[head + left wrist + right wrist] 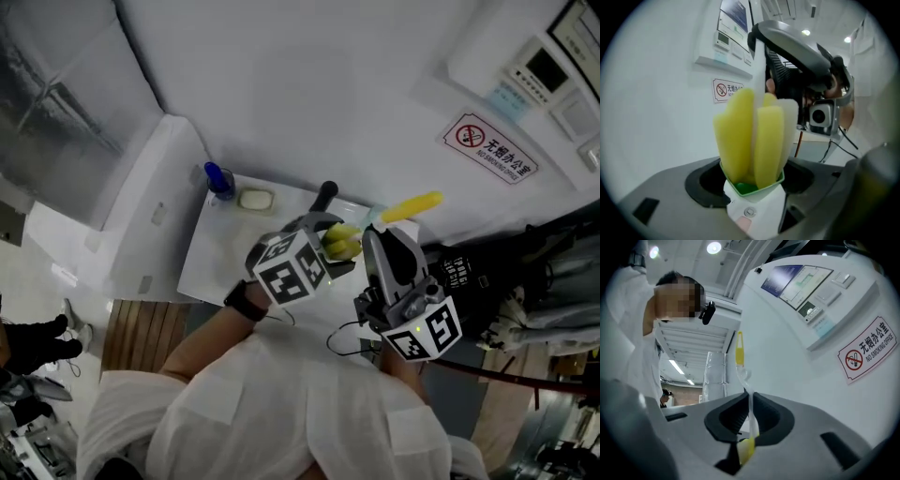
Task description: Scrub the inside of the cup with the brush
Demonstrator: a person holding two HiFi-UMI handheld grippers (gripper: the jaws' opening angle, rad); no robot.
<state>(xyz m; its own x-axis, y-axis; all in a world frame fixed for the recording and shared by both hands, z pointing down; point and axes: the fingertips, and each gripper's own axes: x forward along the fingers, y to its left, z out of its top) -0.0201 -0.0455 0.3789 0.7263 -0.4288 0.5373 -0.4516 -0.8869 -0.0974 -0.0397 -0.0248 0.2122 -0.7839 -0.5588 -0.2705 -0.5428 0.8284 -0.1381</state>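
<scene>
Pretty sure I'm right at the scrubbing step here. My left gripper (754, 185) has its fingers (670, 187) spread wide and clamped on the little white cup (757, 208) with the green rim, held up in the air above the near edge of the worktop (216, 262). The right gripper (749, 420) has its fingers (801, 427) pinched narrow on the brush's thin clear handle (739, 350), with the yellow tip pointing away from me.

The yellow foam brush head (740, 136) sits in the cup's mouth, but most of the foam pokes out. I reckon the next move is pushing it deeper and twisting or pumping it, with the left grip firm so the cup doesn't slip. That handle looks bendy, so I'd go easy.

The worktop is plain white. Near its far left corner there's a small blue container (218, 178), no idea what exactly, and beside it a pale oblong thing (255, 199), maybe soap. The wall is white with a no-smoking sign (491, 150) and control panels (539, 66). The floor (131, 328) is wooden.
</scene>
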